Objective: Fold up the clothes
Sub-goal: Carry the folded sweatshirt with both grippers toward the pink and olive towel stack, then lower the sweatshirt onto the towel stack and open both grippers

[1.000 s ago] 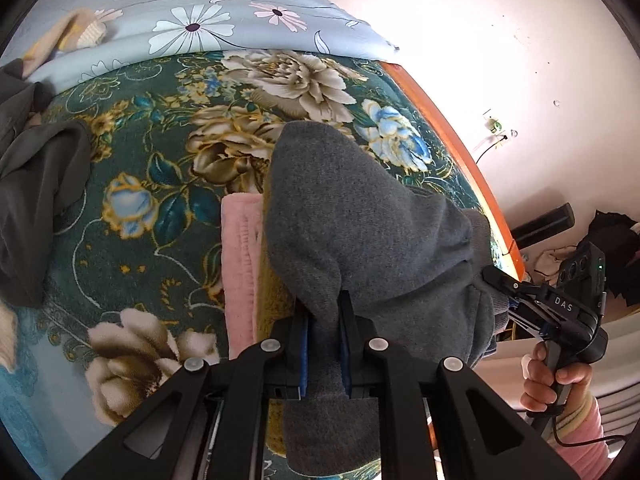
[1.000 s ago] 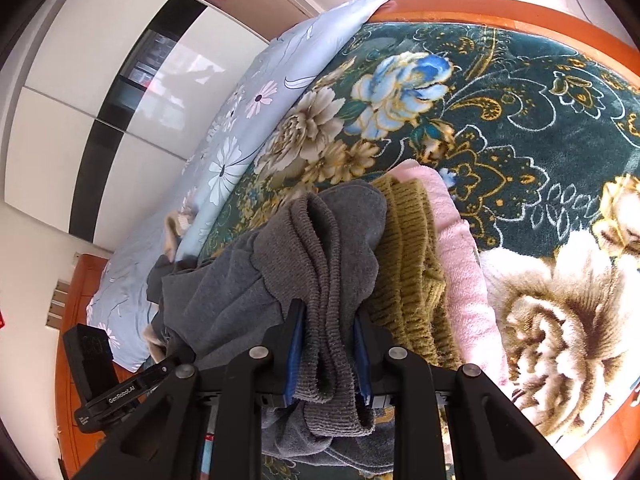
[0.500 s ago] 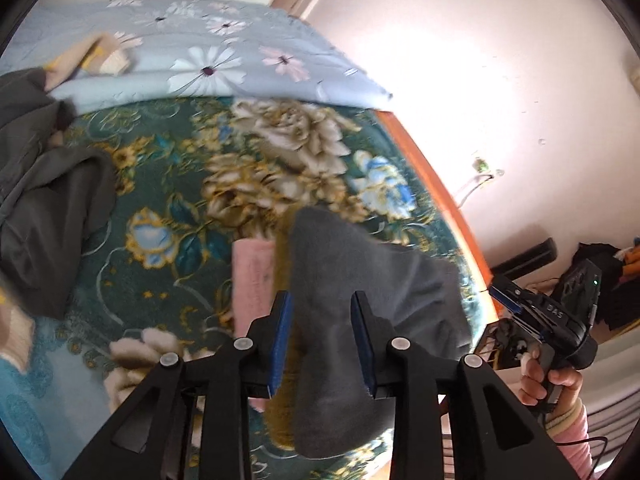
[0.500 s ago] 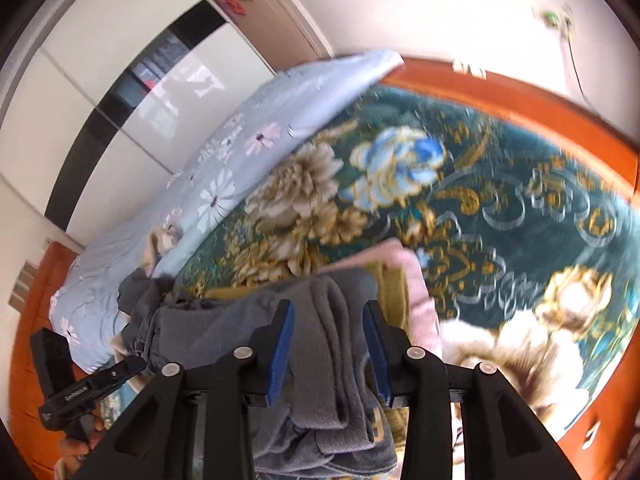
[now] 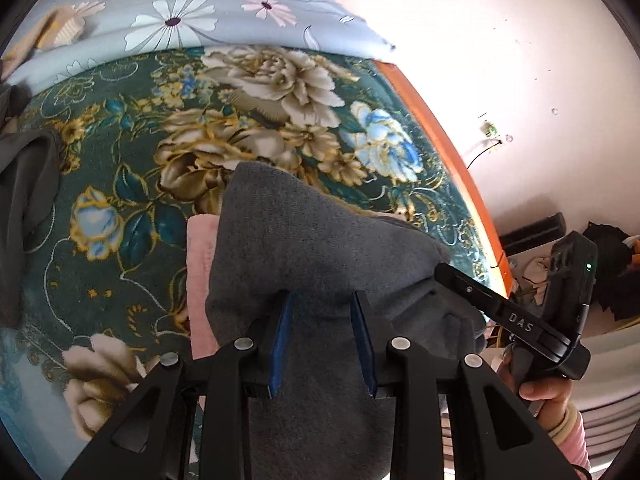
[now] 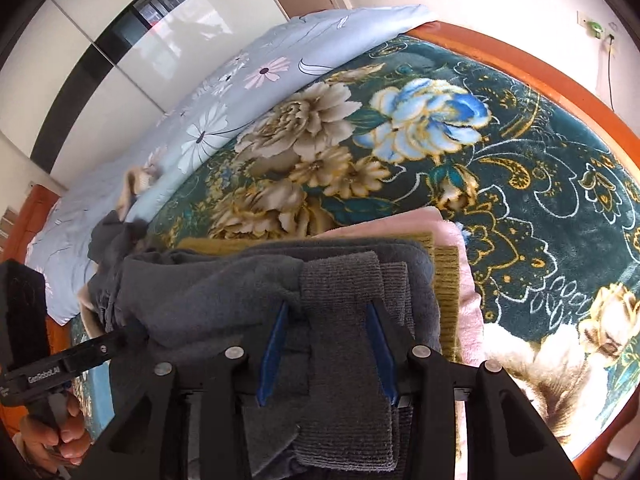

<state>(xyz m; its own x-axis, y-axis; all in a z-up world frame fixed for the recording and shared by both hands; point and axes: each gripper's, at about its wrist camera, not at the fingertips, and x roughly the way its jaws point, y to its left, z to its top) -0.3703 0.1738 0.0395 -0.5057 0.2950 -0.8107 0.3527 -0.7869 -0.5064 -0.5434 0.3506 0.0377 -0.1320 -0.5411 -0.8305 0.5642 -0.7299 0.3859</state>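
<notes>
A folded grey garment (image 5: 304,240) lies on top of a stack on the bed, over an olive knit piece (image 6: 446,276) and a folded pink garment (image 5: 198,264). It also shows in the right wrist view (image 6: 340,280), ribbed hem toward me. My left gripper (image 5: 322,304) is open, its blue-padded fingers (image 5: 280,336) apart over the grey cloth's near edge. My right gripper (image 6: 330,312) is open too, fingers spread over the ribbed hem. Each gripper shows in the other's view, at the garment's opposite side.
The bed carries a dark green floral blanket (image 5: 132,160) and a pale blue daisy quilt (image 5: 180,12) at the far end. A dark grey clothes pile (image 5: 24,200) lies at left. The orange wooden bed frame (image 5: 444,152) runs along the right, by a wall.
Both grippers were shut on the grey garment a second ago. They have opened and let it go onto the stack, and both sit close over its edges.
</notes>
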